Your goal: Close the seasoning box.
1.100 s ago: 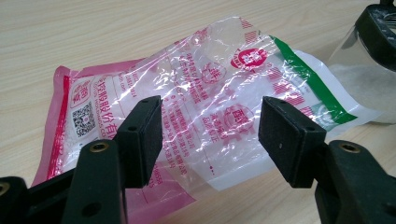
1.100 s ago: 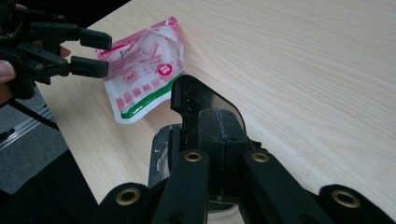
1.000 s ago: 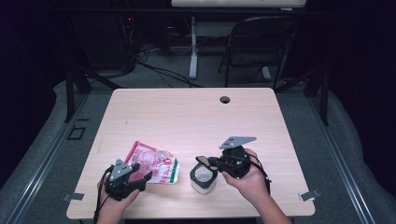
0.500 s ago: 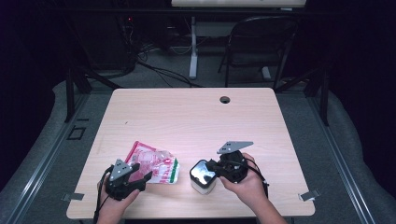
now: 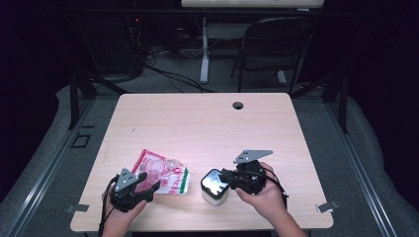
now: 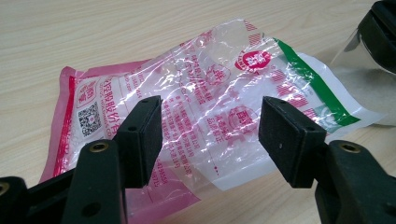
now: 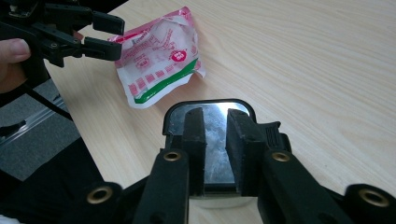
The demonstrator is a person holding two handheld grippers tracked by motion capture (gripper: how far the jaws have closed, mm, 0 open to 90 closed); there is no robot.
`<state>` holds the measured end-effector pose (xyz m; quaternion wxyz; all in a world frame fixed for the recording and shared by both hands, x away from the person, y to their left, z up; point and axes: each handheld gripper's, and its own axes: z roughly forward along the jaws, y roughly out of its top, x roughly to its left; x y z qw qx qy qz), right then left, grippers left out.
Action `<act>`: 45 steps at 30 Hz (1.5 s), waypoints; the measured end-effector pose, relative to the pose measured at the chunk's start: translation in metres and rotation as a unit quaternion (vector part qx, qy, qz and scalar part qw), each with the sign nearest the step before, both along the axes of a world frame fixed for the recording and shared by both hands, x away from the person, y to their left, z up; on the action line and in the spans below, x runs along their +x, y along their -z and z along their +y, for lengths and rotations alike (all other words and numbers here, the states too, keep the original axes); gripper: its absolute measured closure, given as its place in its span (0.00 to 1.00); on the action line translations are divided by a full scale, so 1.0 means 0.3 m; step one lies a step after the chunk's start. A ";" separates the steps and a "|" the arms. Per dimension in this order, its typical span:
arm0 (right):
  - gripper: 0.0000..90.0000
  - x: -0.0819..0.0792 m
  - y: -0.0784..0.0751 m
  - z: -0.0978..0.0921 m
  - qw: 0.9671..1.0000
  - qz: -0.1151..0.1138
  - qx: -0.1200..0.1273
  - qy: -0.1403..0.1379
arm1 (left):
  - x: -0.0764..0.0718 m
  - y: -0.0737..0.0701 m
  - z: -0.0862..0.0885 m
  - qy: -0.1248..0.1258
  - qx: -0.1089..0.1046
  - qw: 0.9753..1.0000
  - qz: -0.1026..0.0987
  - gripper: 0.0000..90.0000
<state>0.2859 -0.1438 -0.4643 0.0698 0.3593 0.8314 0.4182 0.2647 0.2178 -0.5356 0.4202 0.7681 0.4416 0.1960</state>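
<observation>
The left gripper hovered at the near left of the table, jaws spread wide and empty, just over the near edge of a pink, white and green plastic packet lying flat. Just right of the packet stood a clear container with a black-rimmed lid. The right gripper had its jaws nearly closed over that lid, though whether they clamped it could not be told.

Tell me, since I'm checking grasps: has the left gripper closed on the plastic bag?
No, the left gripper stands open, its jaws apart above the plastic bag.
</observation>
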 end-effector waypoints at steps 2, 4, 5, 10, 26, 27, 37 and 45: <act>0.82 -0.004 -0.002 -0.014 1.000 0.004 0.004 -0.001 | 0.000 0.000 0.000 0.000 0.000 1.000 0.000 0.44; 0.75 -0.010 -0.002 -0.028 1.000 0.002 0.008 0.004 | 0.001 0.000 0.000 0.000 0.002 1.000 -0.001 0.44; 0.74 -0.012 -0.002 -0.033 1.000 0.002 0.008 0.005 | 0.002 0.000 0.000 0.000 0.002 1.000 -0.001 0.44; 0.64 -0.022 0.015 -0.074 1.000 -0.009 0.007 0.022 | 0.001 0.000 0.002 -0.003 0.000 1.000 -0.001 0.44; 0.51 -0.033 0.098 -0.190 0.997 -0.016 0.006 0.071 | 0.004 0.004 0.005 -0.008 -0.003 1.000 -0.003 0.44; 0.51 -0.033 0.103 -0.195 0.997 -0.016 0.005 0.075 | 0.004 0.004 0.006 -0.009 -0.002 1.000 -0.002 0.44; 0.45 -0.038 0.165 -0.239 0.995 -0.009 -0.007 0.100 | 0.004 0.003 0.007 -0.009 -0.001 1.000 -0.001 0.44; 0.44 -0.039 0.213 -0.275 0.992 -0.003 -0.015 0.122 | 0.006 0.006 0.009 -0.009 -0.003 1.000 0.000 0.44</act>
